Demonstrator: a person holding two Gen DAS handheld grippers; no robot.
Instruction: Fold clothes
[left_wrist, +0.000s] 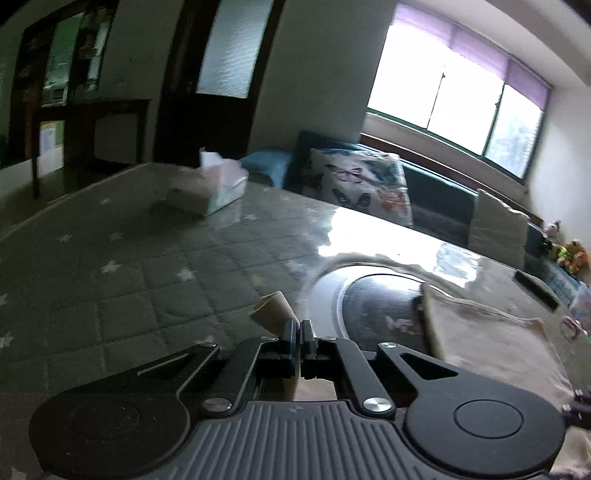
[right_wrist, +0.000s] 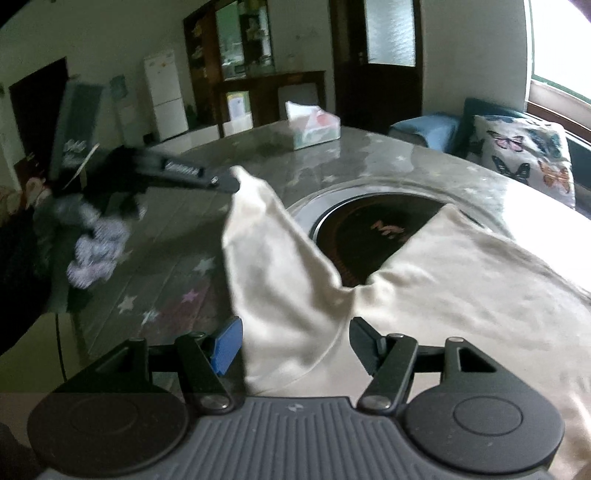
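Left tool (left_wrist: 298, 326): jaws closed on a corner of the cream garment (left_wrist: 491, 339); a rolled tip of the cloth sticks up just left of the fingers. In the right wrist view the same tool (right_wrist: 231, 184) appears as a blurred dark arm, holding that corner lifted off the bench.

Right tool (right_wrist: 295, 345): jaws wide apart, blue pad on the left finger (right_wrist: 226, 345), black on the right. A raised fold of the cream garment (right_wrist: 424, 295) hangs between the fingers; whether it touches either pad cannot be told.

Cream garment: lies on the near right part of the bench, one strip pulled up to the left tool, the rest spread flat and partly covering the round inset.

Round inset (right_wrist: 373, 229): dark disc with a pale ring, set in the bench top, pink lettering too blurred to read.

Bench (left_wrist: 147, 266): grey quilted cover with white stars under a glossy sheet.

Tissue box (right_wrist: 314, 127): on the far part of the bench, well apart from the garment, a tissue standing out of it.

Patterned cloth (right_wrist: 96, 254): crumpled white and dark heap at the left edge of the bench, blurred.

Butterfly cushion (left_wrist: 364, 182): on the blue sofa beyond the bench, below the window.
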